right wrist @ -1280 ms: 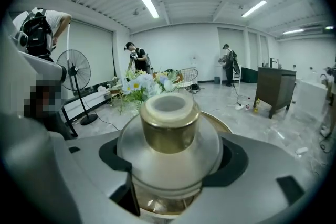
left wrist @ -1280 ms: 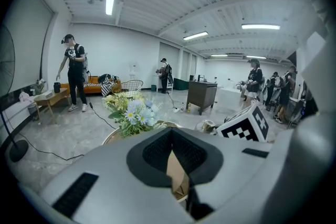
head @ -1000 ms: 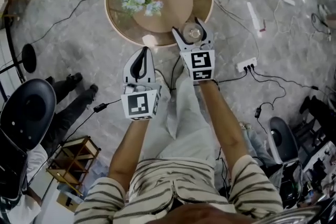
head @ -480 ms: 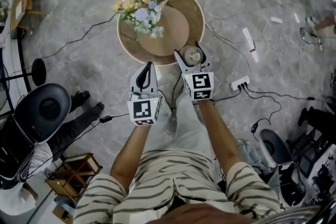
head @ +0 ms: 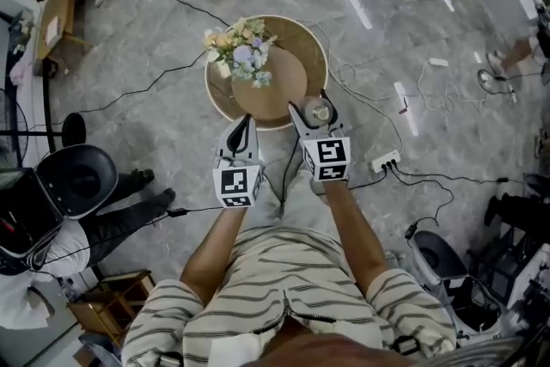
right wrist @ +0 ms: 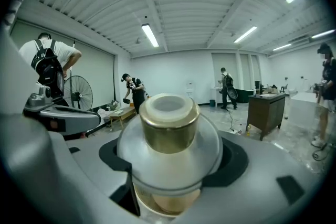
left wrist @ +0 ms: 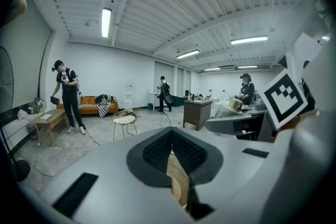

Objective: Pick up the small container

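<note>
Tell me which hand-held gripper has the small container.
The right hand-held gripper: a clear, gold-capped small container sits clamped between its jaws. The left hand-held gripper is shut on nothing.

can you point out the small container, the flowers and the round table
small container (right wrist: 169, 132): right gripper view, on its gold collar
flowers (head: 243, 54): head view, on the middle of the bouquet
round table (head: 311, 50): head view, on the bare outer ring at its right
</note>
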`<state>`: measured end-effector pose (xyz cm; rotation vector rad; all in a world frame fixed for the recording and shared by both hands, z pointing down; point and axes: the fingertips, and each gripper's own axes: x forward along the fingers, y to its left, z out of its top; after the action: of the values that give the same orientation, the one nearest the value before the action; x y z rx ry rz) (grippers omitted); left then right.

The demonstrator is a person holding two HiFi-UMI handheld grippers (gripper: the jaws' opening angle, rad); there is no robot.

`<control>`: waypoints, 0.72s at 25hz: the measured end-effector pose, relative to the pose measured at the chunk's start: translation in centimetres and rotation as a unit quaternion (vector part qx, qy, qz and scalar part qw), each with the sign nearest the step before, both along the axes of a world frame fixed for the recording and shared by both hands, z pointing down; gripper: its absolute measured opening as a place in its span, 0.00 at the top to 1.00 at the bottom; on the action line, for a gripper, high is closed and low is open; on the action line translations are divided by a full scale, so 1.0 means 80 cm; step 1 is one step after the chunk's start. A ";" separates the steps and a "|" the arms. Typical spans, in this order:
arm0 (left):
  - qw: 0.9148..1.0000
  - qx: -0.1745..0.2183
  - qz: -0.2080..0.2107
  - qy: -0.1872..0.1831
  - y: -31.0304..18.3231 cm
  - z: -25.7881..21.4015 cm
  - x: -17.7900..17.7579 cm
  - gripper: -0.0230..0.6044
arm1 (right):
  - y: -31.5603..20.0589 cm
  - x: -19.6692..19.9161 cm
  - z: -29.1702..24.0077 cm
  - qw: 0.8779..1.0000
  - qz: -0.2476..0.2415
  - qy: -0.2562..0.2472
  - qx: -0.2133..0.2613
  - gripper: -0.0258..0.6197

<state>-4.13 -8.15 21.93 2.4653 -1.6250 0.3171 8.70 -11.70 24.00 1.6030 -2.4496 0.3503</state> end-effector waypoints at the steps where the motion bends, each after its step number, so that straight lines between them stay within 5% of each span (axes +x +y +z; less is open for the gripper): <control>1: 1.000 0.003 0.001 0.001 0.002 -0.008 0.000 0.96 | 0.004 0.001 -0.011 1.000 0.001 -0.001 0.003 0.45; 18: 0.998 0.066 0.016 0.015 0.017 -0.103 0.000 0.96 | 0.031 0.006 -0.139 0.998 -0.003 -0.006 0.069 0.45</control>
<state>-4.17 -6.80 13.68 2.5819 -1.6454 0.1804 9.19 -9.21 12.92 1.6500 -2.5376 0.1946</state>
